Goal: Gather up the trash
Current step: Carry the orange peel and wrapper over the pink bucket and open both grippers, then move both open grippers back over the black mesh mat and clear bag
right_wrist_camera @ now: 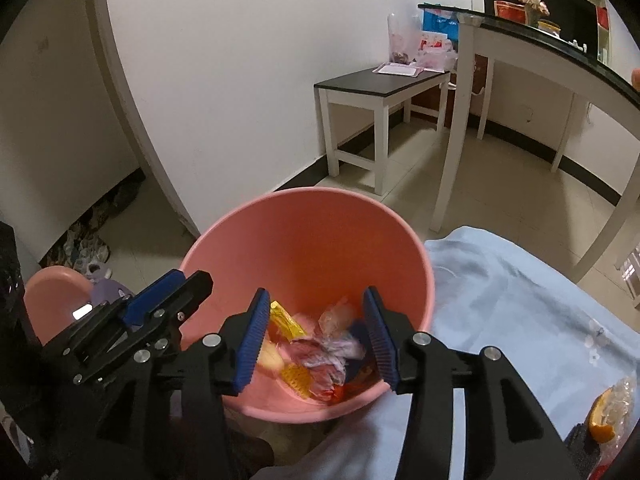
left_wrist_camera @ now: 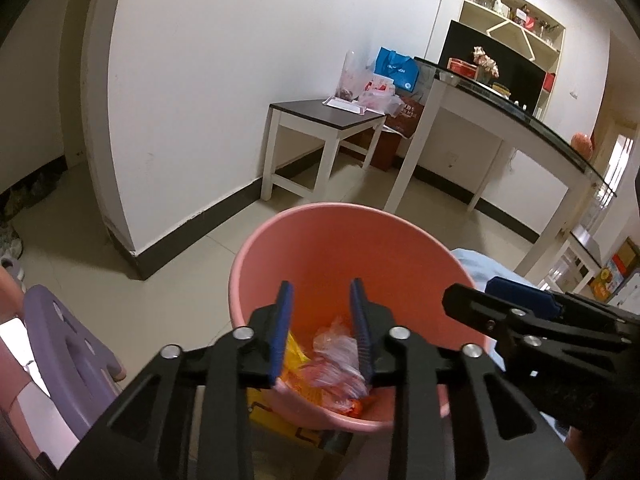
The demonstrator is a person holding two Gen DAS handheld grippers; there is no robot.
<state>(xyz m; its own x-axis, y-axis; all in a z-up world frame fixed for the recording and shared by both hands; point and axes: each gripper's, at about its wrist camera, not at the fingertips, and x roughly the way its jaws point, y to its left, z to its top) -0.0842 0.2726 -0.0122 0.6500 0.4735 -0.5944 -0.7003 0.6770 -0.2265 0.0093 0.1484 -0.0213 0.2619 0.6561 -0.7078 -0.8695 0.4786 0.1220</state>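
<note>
Left wrist cam first: right up close is the left gripper (left_wrist_camera: pixel 322 288), black linkage arms with blue ribbed pads, and the jaws are spread apart with nothing pinched between them. It hangs over a pink bucket (left_wrist_camera: pixel 280 232) sitting on the tiled floor (left_wrist_camera: pixel 180 248). Down inside the bucket there's a pile of trash: a crumpled clear plastic wrapper (left_wrist_camera: pixel 336 350), a yellow packet (left_wrist_camera: pixel 294 354) and some orange-red bits underneath. It's blurry, so I can't say much more about those. The right gripper (left_wrist_camera: pixel 504 288) pokes in from the right edge, also over the bucket's rim area. A purple plastic stool (left_wrist_camera: pixel 68 344) sits at lower left, and farther back a small dark-topped white bench (left_wrist_camera: pixel 320 114) stands against the wall with plastic bags piled on it.

Right wrist cam: nearest here is the right gripper (right_wrist_camera: pixel 316 300), jaws parted too, nothing gripped, pads framing the bucket (right_wrist_camera: pixel 248 224) opening. Same trash at the bottom, the clear wrapper (right_wrist_camera: pixel 338 314), the yellow packet (right_wrist_camera: pixel 286 320), plus a crumpled whitish-purple wad (right_wrist_camera: pixel 340 350). The left gripper (right_wrist_camera: pixel 184 280) comes in from the left, over the near rim. A light blue cloth (right_wrist_camera: pixel 520 300) lies just right of the bucket, touching it, and an orange peel in plastic (right_wrist_camera: pixel 608 412) rests on that cloth at the far lower right.
</note>
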